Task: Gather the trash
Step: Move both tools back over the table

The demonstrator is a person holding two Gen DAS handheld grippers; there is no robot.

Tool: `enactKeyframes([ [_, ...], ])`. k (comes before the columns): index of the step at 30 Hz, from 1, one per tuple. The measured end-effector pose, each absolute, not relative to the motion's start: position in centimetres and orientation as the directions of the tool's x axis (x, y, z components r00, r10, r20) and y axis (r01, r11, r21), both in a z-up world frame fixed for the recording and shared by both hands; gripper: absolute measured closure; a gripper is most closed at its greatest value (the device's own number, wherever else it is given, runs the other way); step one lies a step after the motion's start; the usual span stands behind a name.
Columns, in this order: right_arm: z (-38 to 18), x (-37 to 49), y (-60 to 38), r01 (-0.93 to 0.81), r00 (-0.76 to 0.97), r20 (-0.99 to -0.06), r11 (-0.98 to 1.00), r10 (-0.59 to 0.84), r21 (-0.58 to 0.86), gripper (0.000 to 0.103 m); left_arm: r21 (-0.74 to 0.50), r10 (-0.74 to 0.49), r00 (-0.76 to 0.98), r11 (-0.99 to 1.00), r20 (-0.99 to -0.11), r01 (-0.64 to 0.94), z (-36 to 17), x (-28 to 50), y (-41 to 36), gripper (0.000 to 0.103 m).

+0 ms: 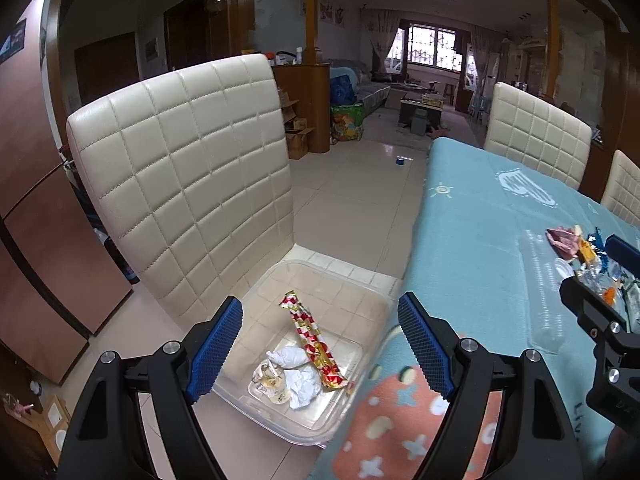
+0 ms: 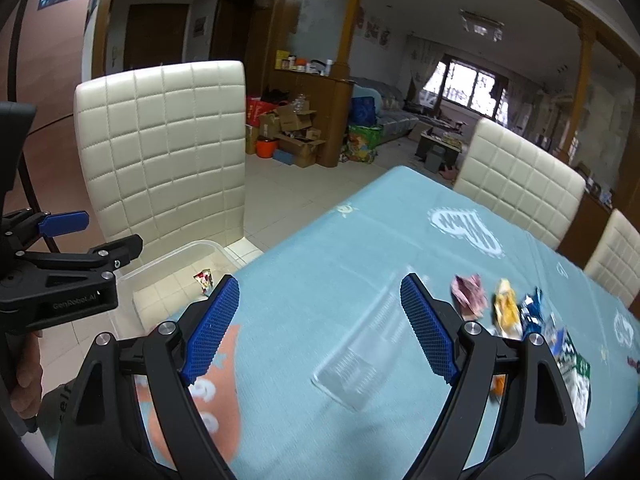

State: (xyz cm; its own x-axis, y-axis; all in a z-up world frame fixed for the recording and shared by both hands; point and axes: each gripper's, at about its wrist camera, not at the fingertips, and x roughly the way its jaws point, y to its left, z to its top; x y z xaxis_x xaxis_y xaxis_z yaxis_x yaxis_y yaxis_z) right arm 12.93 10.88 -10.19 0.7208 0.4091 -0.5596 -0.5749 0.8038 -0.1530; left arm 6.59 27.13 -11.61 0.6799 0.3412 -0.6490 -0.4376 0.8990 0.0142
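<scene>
A clear plastic bin [image 1: 360, 300] sits on the cream chair seat beside the table. It holds a red and gold wrapper [image 1: 314, 340] and crumpled white paper [image 1: 300, 388]. My left gripper [image 1: 320, 354] is open and empty above the bin. My right gripper [image 2: 320, 328] is open and empty over the blue tablecloth [image 2: 340, 260]. To its right lies a row of trash: a pink wrapper [image 2: 468, 294], a yellow wrapper [image 2: 506, 308] and blue wrappers [image 2: 532, 312]. The bin also shows in the right wrist view [image 2: 168, 268].
A clear plastic lid [image 2: 368, 356] lies flat on the tablecloth under my right gripper. A cream quilted chair back [image 1: 184, 184] rises behind the bin. More cream chairs [image 2: 520, 184] stand along the table's far side. Tiled floor [image 1: 352, 192] lies beyond.
</scene>
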Motion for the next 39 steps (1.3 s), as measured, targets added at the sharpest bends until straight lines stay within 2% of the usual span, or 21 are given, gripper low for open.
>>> enactKeyframes([
  [8, -10.3, 12.7, 3.3, -0.449, 0.746, -0.581, 0.890, 0.324, -0.080, 0.022, 0.039, 0.267, 0.719, 0.948, -0.642, -0.317, -10.5, 6.8, 20.9, 0.025],
  [15, -10.8, 13.5, -3.9, -0.325, 0.743, -0.626, 0.945, 0.237, -0.027, 0.045, 0.029, 0.169, 0.724, 0.979, -0.669, -0.202, -10.6, 8.3, 15.0, 0.025],
  [21, -11.8, 14.5, -9.1, -0.243, 0.734, -0.653, 0.970, 0.187, 0.005, 0.051, 0.043, 0.117, 0.718, 0.992, -0.686, -0.121, -11.0, 10.2, 10.4, 0.025],
  [26, -12.5, 15.6, -12.6, -0.178, 0.731, -0.666, 0.984, 0.147, 0.022, 0.050, 0.042, 0.088, 0.702, 0.996, -0.707, -0.083, -11.5, 11.5, 8.0, 0.025],
  [27, -12.7, 16.0, -13.5, -0.155, 0.731, -0.669, 0.988, 0.133, 0.028, 0.048, 0.044, 0.084, 0.697, 0.996, -0.712, -0.076, -11.6, 11.9, 7.5, 0.025],
  [28, -12.8, 16.2, -14.0, -0.139, 0.728, -0.674, 0.990, 0.125, 0.034, 0.039, 0.045, 0.082, 0.694, 0.996, -0.716, -0.071, -11.7, 12.2, 7.2, 0.025],
  [29, -13.0, 16.5, -14.8, -0.120, 0.727, -0.677, 0.992, 0.116, 0.041, 0.036, 0.051, 0.082, 0.689, 0.997, -0.720, -0.065, -11.9, 12.6, 6.7, 0.025],
  [39, -15.8, 20.4, -18.6, -0.044, 0.682, -0.728, 0.998, 0.068, 0.052, 0.035, 0.058, 0.058, 0.662, 0.998, -0.747, -0.023, -13.3, 15.3, 3.4, 0.025],
])
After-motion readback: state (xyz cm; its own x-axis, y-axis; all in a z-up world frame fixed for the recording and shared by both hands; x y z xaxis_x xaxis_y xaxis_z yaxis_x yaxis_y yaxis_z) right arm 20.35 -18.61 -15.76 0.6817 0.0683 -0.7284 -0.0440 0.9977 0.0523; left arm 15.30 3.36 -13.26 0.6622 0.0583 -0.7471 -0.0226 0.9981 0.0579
